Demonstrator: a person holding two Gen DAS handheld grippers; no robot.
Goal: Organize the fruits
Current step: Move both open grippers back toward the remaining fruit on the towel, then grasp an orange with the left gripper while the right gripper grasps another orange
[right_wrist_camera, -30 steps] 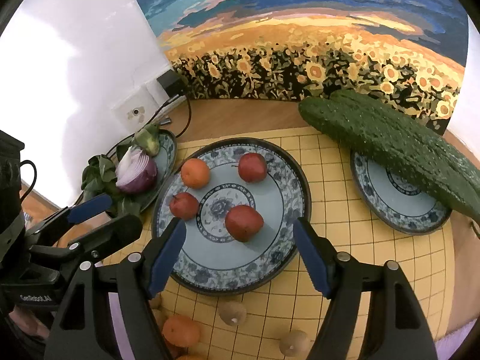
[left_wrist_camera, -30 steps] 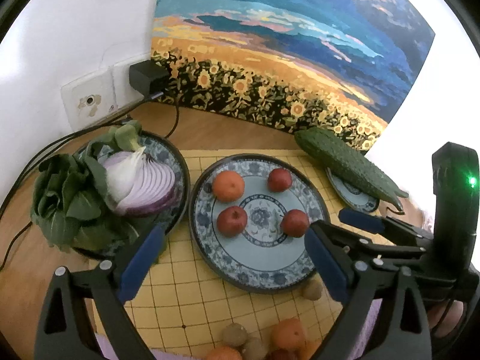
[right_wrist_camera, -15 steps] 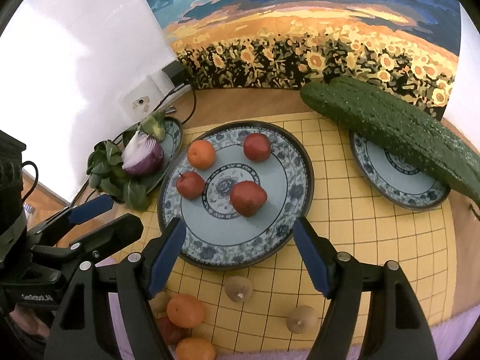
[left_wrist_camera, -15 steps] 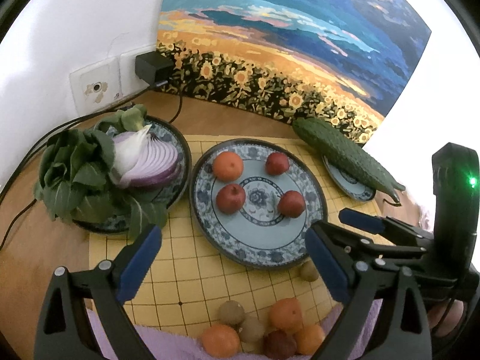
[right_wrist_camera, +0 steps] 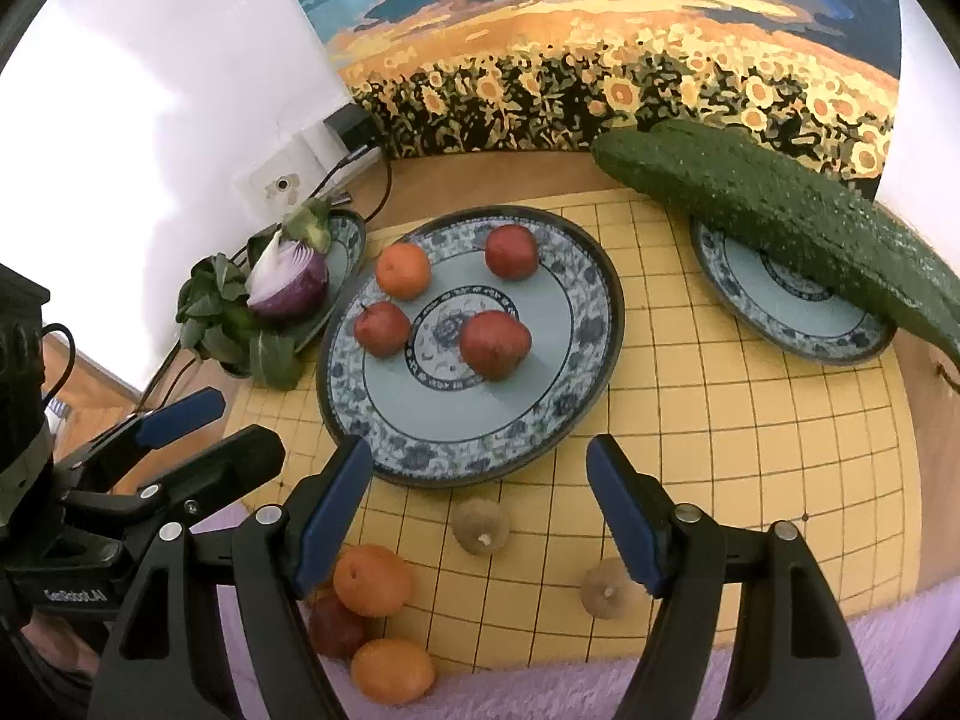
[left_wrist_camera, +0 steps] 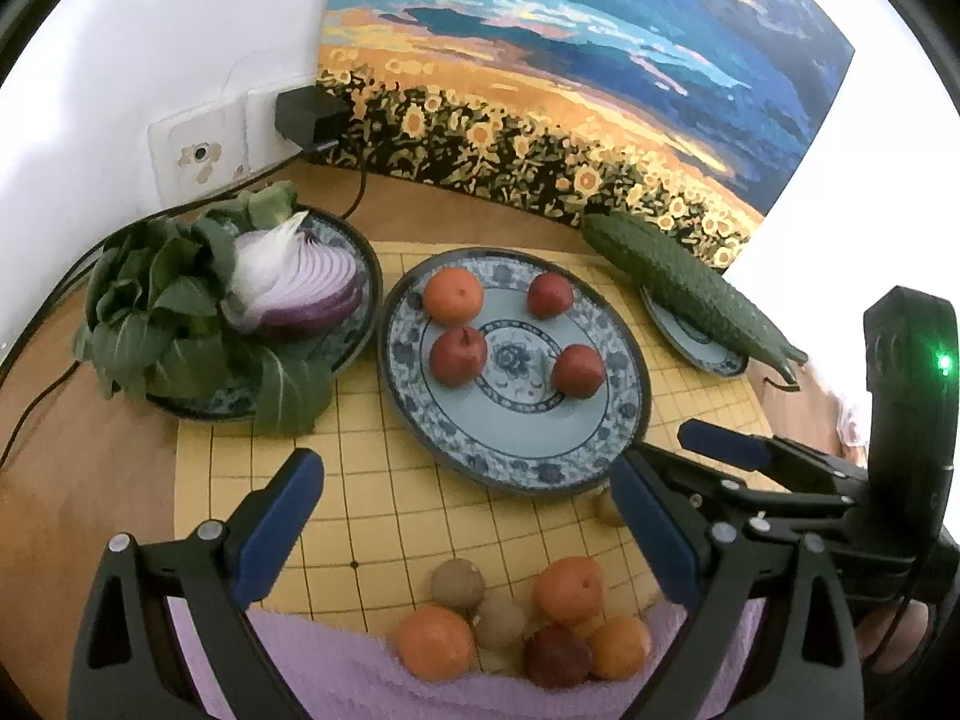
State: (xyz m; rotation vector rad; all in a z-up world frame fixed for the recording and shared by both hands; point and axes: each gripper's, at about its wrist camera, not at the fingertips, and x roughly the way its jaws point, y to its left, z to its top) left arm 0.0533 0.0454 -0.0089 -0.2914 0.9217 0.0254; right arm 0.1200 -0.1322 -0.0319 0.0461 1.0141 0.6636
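Both grippers, left [left_wrist_camera: 462, 516] and right [right_wrist_camera: 480, 510], fingers spread, empty; loose fruit pile [left_wrist_camera: 528, 624] below; big plate [right_wrist_camera: 594, 360] ahead holds four fruits.

Black gripper [right_wrist_camera: 477, 516] frames, blue pads [right_wrist_camera: 618, 516] (2 each), silver screws.

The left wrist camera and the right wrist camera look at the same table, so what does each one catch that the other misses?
Only the left wrist view shows the whole near pile, about seven fruits at the purple cloth's edge, and the bok choy in full.

Only the right wrist view shows the small plate nearly whole under the cucumber, plus a second brown fruit apart from the pile.

Both show the big plate with one orange and three red fruits, the cut onion, and the sunflower painting.
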